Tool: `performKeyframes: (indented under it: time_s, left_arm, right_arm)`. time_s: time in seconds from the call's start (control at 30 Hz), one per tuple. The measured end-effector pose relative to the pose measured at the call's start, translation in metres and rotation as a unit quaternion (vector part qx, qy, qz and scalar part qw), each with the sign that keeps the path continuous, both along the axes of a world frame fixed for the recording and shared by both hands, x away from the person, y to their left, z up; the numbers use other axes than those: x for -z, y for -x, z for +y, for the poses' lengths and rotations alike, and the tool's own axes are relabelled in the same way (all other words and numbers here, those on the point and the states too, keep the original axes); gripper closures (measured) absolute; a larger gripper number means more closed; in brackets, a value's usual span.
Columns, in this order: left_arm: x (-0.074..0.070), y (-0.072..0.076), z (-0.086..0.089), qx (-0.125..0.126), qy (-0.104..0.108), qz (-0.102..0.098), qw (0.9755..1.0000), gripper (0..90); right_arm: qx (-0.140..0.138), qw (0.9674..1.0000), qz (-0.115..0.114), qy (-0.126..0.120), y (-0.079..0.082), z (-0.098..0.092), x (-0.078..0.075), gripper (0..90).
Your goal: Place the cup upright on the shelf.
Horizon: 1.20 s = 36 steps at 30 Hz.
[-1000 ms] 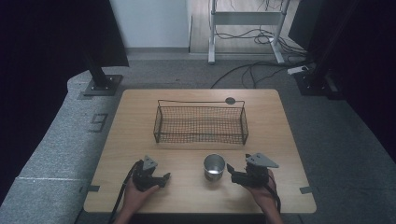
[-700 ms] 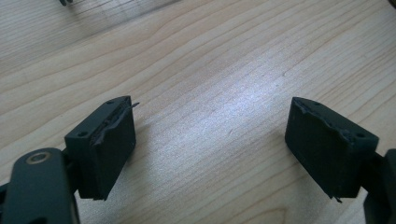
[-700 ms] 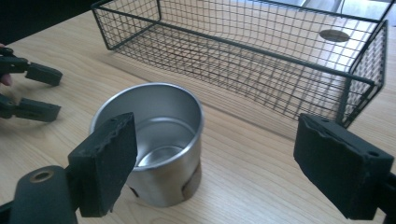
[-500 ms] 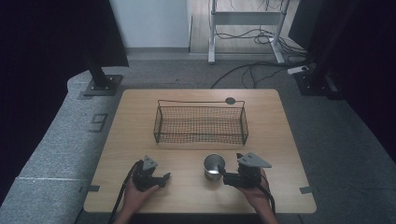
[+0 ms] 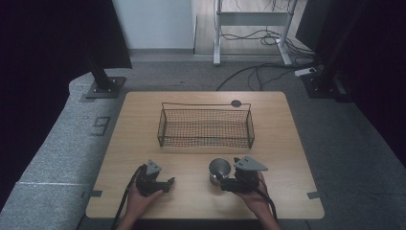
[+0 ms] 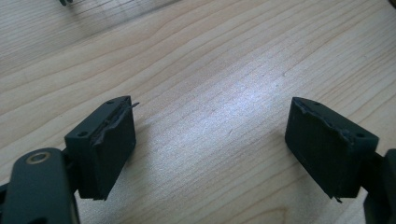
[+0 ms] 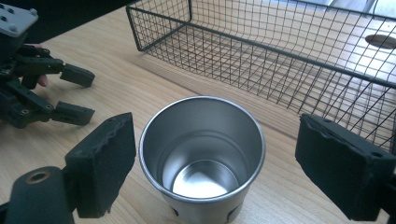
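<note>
Grey carpet, cables behind. Wooden table (image 5: 139,124); wire basket (image 5: 206,125) mid-table toward far edge. Steel cup (image 7: 201,154) upright near front edge, between wide-open jaws of right gripper (image 7: 217,163). Left gripper (image 6: 210,144) spread open over bare wood.

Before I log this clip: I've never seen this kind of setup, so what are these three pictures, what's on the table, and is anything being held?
There is no robot arm: a person holds a two-jaw tool in each hand. The high view looks down on a wooden table; the left gripper and right gripper come in from the bottom. The other two pictures come from cameras riding on the grippers, looking along their black jaws. On the table stand an empty wire basket and, nearer the person, a steel cup, upright and empty. The left jaws are spread over bare wood. The right jaws stand open on either side of the cup, without gripping it. Nothing is held.
</note>
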<state>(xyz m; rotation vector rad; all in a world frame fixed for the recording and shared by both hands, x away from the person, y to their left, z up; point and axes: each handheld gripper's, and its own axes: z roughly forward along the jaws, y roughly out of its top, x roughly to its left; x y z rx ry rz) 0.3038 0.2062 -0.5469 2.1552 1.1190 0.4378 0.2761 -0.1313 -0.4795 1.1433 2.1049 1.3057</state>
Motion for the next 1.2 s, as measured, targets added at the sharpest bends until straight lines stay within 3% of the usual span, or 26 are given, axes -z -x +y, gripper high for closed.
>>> performKeyframes:
  time_s: [0.27,0.67,0.83,1.0,1.2]
  left_arm:
    - [0.000,0.000,0.000,0.000,0.000,0.000,1.0000,16.3]
    - [0.000,0.000,0.000,0.000,0.000,0.000,1.0000,16.3]
    - [0.000,0.000,0.000,0.000,0.000,0.000,1.0000,16.3]
    - [0.000,0.000,0.000,0.000,0.000,0.000,1.0000,16.3]
    - [0.000,0.000,0.000,0.000,0.000,0.000,1.0000,16.3]
  right_arm:
    - [-0.009,0.9998,0.015,0.010,-0.004,0.013,0.009,7.4]
    - [-0.001,0.9995,0.027,0.018,-0.013,0.022,0.019,1.8]
    - [-0.003,0.9991,0.033,0.027,-0.017,0.028,0.026,2.3]
    - [0.001,0.9992,0.026,0.030,-0.019,0.030,0.032,8.5]
    - [0.006,0.9995,0.023,0.020,-0.019,0.028,0.033,12.9]
